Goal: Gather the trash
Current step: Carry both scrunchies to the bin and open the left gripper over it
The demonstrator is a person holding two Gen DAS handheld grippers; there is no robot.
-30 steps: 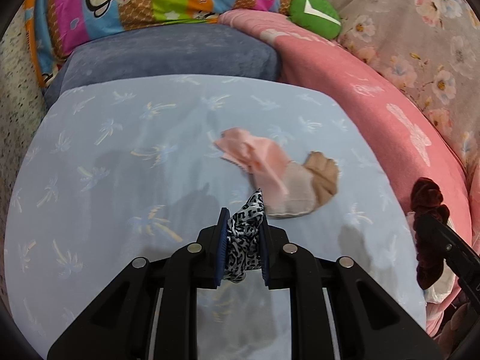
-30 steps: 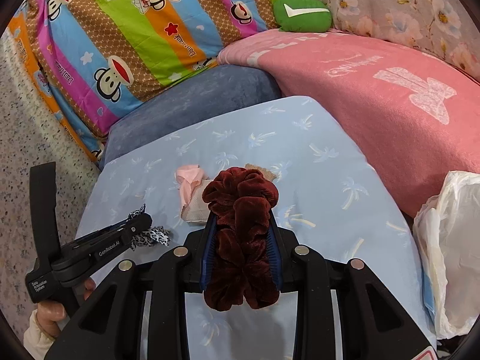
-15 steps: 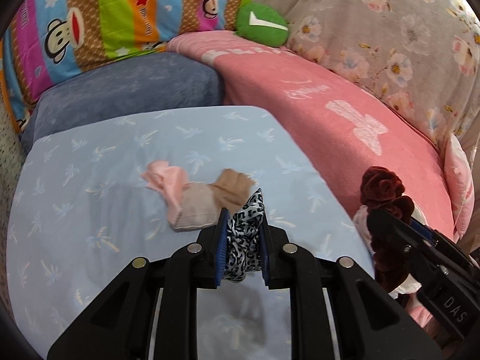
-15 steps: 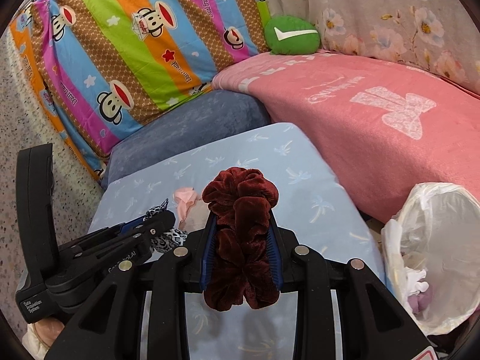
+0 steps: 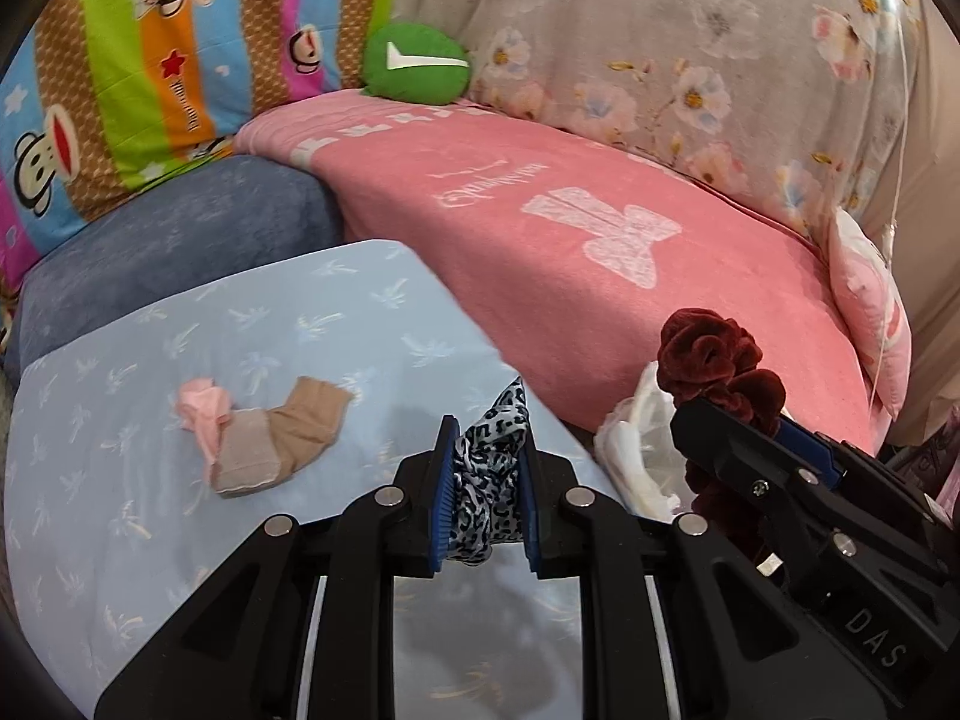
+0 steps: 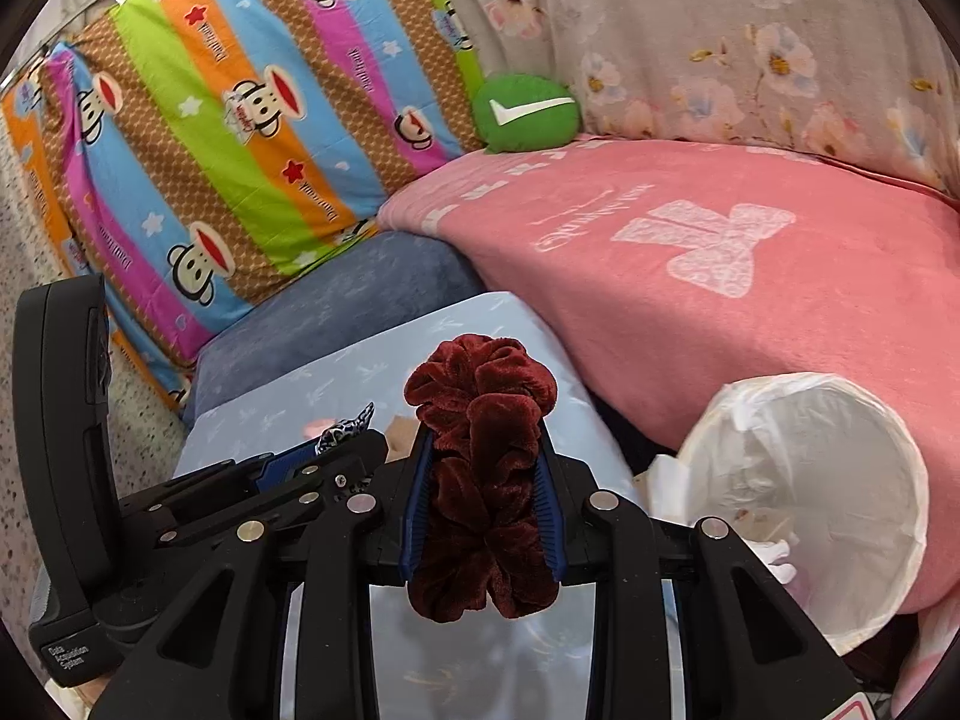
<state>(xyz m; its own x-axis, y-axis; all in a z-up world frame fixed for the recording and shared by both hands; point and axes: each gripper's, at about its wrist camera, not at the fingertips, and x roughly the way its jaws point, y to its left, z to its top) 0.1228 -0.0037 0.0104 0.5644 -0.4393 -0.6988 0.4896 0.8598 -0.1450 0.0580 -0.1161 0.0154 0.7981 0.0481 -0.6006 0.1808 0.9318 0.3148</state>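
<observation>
Fingers of the left gripper [image 5: 483, 501] are pinching a crumpled leopard-print fabric scrunchie [image 5: 487, 480], while the right gripper [image 6: 485, 510] is pinching a dark red velvet scrunchie [image 6: 480, 468] between its blue pads, both items lifted clear of the pale blue palm-print cushion [image 5: 240, 360]. Just beyond the right gripper, off the cushion's right edge and against the pink blanket [image 6: 690, 276], a white plastic bin bag [image 6: 828, 480] is gaping open with some crumpled white pieces already inside. Two items are thus in hand and, by my judgement, heading for the bag; what is left on the cushion is a small heap near its left side, a pink cloth scrap [image 5: 204, 414] touching a beige sock [image 5: 282, 444]. Compared with a second ago, both grippers have swung rightward and upward, the bag's mouth is now coming fully into the right view, and the heap is sliding away to the left.
</observation>
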